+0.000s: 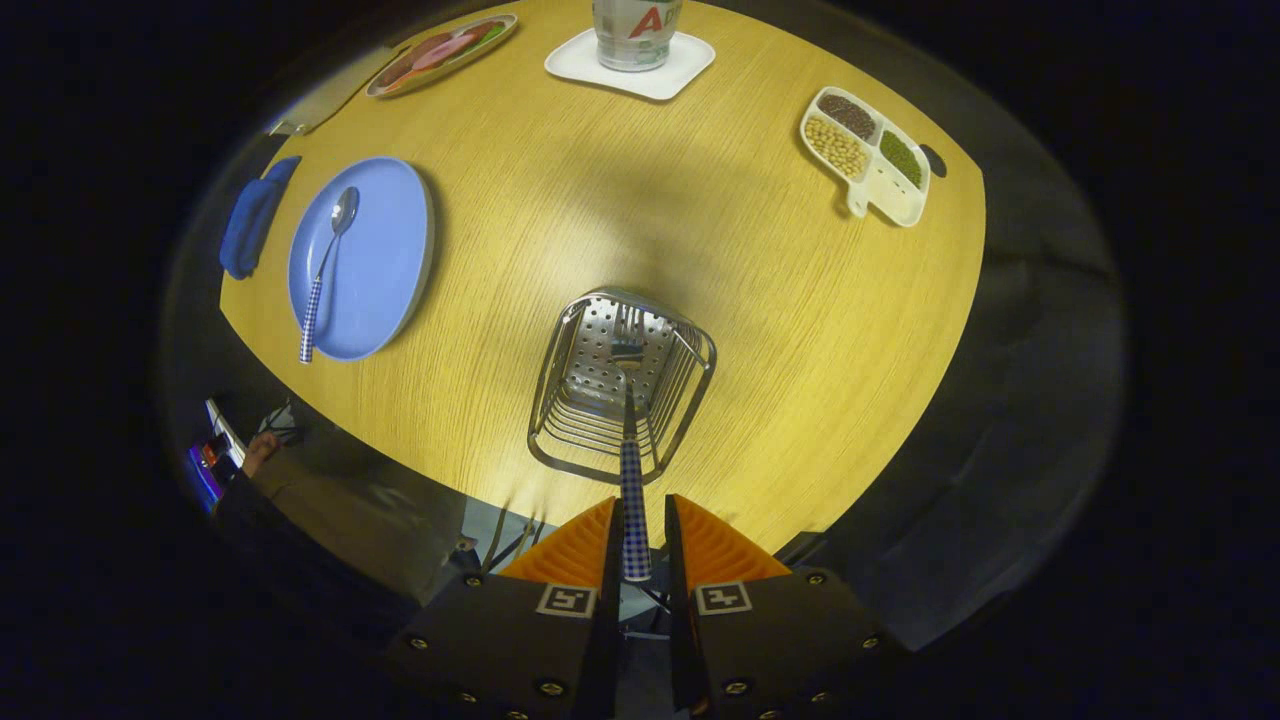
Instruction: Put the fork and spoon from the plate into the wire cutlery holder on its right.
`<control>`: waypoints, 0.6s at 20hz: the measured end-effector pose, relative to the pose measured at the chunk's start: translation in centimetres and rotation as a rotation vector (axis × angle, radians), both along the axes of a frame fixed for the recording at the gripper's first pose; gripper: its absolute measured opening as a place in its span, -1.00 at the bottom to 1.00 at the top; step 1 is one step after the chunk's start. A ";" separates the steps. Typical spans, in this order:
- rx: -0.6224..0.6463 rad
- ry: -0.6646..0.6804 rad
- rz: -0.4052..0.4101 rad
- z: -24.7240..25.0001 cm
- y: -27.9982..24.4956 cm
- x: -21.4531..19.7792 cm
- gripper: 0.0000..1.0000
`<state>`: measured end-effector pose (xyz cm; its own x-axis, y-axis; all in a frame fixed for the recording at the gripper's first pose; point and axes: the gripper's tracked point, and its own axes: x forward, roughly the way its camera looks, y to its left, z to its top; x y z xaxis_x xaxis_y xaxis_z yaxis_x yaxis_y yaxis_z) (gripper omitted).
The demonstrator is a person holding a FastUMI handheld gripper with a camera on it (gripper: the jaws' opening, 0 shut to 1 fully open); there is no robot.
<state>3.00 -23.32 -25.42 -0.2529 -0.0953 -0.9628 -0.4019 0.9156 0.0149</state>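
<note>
My gripper [640, 545] is shut on the checked handle of the fork [633, 500], which hangs straight down from my fingers. The fork's head reaches into the wire cutlery holder [560, 400], a metal basket with a perforated panel, directly ahead of the fingers on the wooden table. The tines sit inside the basket; whether they touch its bottom I cannot tell. Left of the holder lies the blue plate [385, 250] with the spoon [325, 270] on it, bowl away from me and its checked handle reaching over the plate's near rim.
A blue cloth [250, 225] lies left of the plate. Beyond stand a divided white dish of beans [868, 155], a cup on a white coaster [632, 60] and an oval plate of food [440, 52]. A person's hand [258, 450] shows below the table's near left edge.
</note>
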 end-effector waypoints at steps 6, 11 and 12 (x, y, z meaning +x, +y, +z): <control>0.003 -0.105 -0.005 3.2 0.6 -1.2 -0.56; 0.045 -0.162 0.011 5.8 3.7 -3.1 -0.57; 0.051 -0.168 0.015 6.1 4.4 -3.6 -0.56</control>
